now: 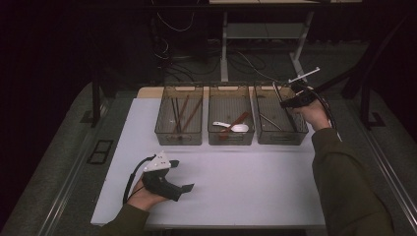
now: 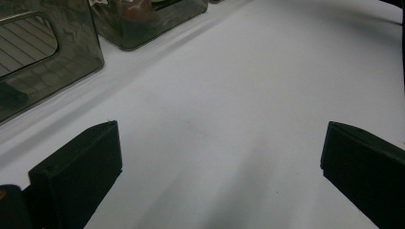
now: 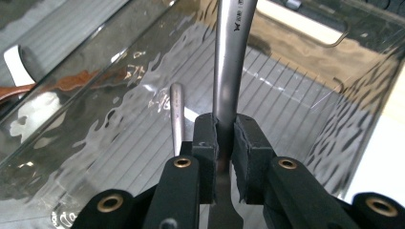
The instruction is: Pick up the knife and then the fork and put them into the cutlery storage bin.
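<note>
The right tool (image 3: 224, 143) is clamped on a smooth, slender metal utensil handle (image 3: 228, 71). In the right gripper view its long axis runs bottom to top of frame, curving slightly, above the ribbed floor of the right-hand smoky translucent bin (image 1: 295, 135) at upper right of the high view. A second metal utensil (image 3: 177, 117) lies inside. The left tool (image 1: 179, 176) rests at lower left on the white table (image 1: 246, 182), jaws spread, empty.

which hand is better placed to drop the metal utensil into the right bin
Right. The right gripper already clamps the metal utensil above the right bin; the left gripper rests open on the table.
</note>
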Motion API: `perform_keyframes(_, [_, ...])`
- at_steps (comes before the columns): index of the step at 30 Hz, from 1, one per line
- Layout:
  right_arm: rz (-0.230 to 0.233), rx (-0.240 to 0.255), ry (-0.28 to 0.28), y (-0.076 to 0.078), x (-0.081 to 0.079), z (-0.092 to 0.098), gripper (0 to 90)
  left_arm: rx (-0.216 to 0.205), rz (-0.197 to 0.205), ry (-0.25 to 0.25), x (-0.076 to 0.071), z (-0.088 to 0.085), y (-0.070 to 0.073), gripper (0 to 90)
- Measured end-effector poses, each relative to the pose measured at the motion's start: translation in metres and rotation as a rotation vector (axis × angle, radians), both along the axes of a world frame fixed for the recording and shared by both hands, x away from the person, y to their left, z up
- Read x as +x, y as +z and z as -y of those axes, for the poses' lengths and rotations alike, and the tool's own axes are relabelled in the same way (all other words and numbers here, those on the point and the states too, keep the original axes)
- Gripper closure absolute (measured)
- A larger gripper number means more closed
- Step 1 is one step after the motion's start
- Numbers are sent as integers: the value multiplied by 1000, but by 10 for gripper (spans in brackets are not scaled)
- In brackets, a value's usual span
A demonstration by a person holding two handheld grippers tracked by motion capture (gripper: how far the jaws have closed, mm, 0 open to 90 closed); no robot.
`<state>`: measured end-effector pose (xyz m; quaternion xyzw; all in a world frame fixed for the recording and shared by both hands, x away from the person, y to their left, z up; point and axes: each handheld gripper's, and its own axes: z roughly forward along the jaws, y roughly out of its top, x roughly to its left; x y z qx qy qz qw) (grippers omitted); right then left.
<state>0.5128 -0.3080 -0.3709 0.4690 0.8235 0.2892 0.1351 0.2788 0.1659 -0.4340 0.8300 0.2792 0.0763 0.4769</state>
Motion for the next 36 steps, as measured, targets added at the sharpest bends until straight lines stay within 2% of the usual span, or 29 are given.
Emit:
perform_keyframes(9, [-48, -49, 19, -10, 6, -12, 800, -7, 1, -1, 0, 0, 0, 0])
perform_keyframes(14, [-22, -6, 23, -8, 4, -10, 685, -5, -2, -4, 0, 0, 0, 0])
perform_keyframes(19, [9, 42, 3, -1, 1, -6, 552, 0, -3, -7, 0, 0, 0, 0])
perform_keyframes(23, [15, 88, 1, 2, -2, -4, 490, 1, -3, -6, 0, 0, 0, 0])
perform_keyframes(26, [41, 104, -9, 3, -7, -4, 440, 1, -3, -6, 0, 0, 0, 0])
perform_keyframes(30, [53, 108, -18, 7, -12, -2, 393, 0, -5, -5, 0, 0, 0, 0])
perform_keyframes(36, [96, 191, -49, 12, -21, 5, 309, 2, -9, -1, 0, 0, -1, 0])
